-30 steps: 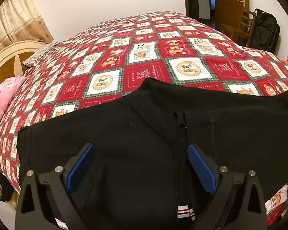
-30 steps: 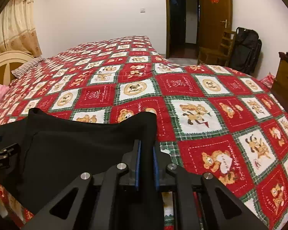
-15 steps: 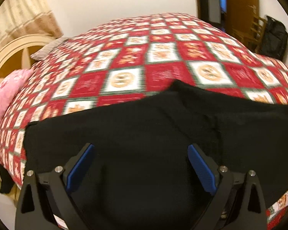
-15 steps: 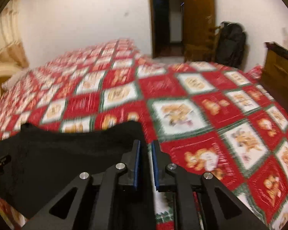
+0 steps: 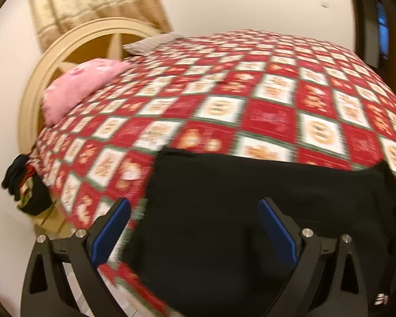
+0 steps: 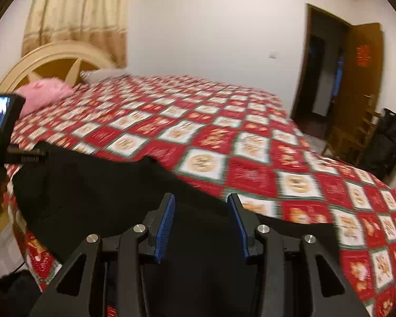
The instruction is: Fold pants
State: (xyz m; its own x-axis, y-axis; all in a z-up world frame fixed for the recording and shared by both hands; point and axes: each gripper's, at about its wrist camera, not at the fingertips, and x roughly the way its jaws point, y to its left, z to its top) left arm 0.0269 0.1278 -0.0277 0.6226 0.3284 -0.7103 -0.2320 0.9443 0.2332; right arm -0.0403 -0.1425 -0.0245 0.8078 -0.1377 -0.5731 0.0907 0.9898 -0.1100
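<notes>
The left gripper (image 5: pixel 194 227) has a matte black angular frame with triangular cut-outs, round silver screws on its knuckles, and blue ribbed pads (image 5: pixel 111 231) lining the inside of each finger. The right gripper (image 6: pixel 201 223) is built the same: black arms, four silver screws (image 6: pixel 140 228), blue ribbed pads (image 6: pixel 166 227). In the right wrist view, the left gripper's small lit screen (image 6: pixel 0 111) sits on a black mount at far left.
</notes>
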